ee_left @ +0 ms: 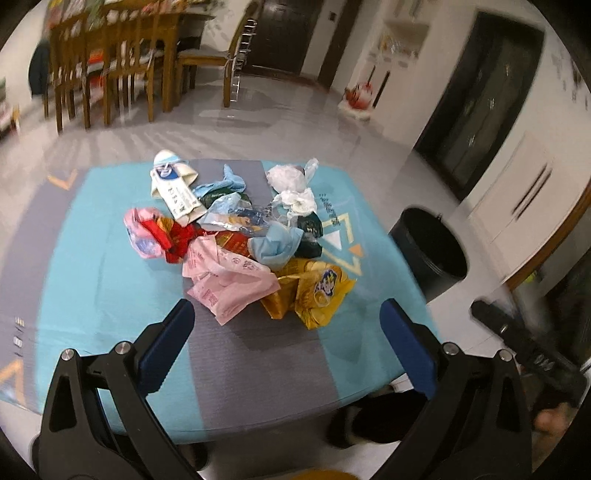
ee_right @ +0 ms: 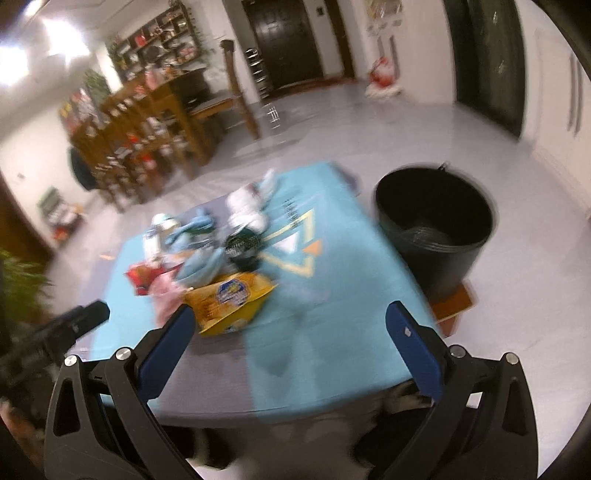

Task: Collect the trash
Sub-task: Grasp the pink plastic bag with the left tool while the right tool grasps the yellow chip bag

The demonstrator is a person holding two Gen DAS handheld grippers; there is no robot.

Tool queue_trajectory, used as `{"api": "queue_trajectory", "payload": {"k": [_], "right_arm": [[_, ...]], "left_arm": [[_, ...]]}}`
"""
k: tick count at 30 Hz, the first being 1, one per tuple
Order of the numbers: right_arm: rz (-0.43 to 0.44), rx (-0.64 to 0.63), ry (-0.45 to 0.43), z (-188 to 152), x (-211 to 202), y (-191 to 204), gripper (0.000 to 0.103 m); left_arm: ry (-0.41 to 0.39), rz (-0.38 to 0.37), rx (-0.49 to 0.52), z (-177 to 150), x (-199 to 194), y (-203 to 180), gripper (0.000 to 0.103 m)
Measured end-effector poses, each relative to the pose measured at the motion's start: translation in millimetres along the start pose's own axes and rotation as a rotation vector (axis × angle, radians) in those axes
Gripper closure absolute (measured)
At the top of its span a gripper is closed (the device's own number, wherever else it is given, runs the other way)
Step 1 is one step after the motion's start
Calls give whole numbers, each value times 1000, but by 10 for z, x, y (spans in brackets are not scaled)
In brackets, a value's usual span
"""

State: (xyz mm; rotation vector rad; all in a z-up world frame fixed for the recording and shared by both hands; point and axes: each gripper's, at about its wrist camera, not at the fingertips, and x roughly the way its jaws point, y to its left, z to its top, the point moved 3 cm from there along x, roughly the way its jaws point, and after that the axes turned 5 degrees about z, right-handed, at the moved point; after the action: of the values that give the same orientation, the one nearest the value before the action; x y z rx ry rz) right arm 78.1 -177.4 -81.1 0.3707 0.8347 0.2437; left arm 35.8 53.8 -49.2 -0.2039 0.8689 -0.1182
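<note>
A heap of trash lies mid-table: a pink plastic bag (ee_left: 227, 282), a yellow snack bag (ee_left: 314, 291) (ee_right: 231, 299), a red wrapper (ee_left: 177, 236), blue masks (ee_left: 275, 247), white crumpled plastic (ee_left: 291, 188) and a white carton (ee_left: 175, 188). A black bin (ee_left: 430, 253) (ee_right: 436, 229) stands on the floor right of the table. My left gripper (ee_left: 288, 314) hovers open above the table's near edge, short of the pink bag, holding nothing. My right gripper (ee_right: 290, 321) is open and empty too, just right of the yellow bag. The right wrist view is blurred.
The low table wears a teal and grey cloth (ee_left: 92, 280) (ee_right: 332, 266). Wooden dining chairs (ee_left: 107, 66) and a table stand at the far left. A dark door (ee_left: 284, 33) and white cabinets (ee_left: 517, 199) line the far wall and the right. Grey floor surrounds the table.
</note>
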Motion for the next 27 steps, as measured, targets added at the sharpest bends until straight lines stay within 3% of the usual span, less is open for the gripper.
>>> {"api": "queue_trajectory", "payload": {"k": [4, 10, 16, 19, 27], "right_arm": [[109, 64, 98, -125, 347, -112, 2], [205, 8, 215, -68, 795, -7, 2], [236, -139, 219, 399, 1145, 163, 2], [283, -192, 220, 500, 1312, 246, 2], [288, -34, 357, 417, 1862, 2, 3]], "left_arm": [[20, -24, -107, -64, 201, 426, 3], [104, -59, -225, -65, 604, 730, 3], [132, -55, -166, 183, 948, 603, 3], [176, -60, -189, 211, 1141, 578, 3], [240, -70, -328, 107, 1484, 735, 9]]}}
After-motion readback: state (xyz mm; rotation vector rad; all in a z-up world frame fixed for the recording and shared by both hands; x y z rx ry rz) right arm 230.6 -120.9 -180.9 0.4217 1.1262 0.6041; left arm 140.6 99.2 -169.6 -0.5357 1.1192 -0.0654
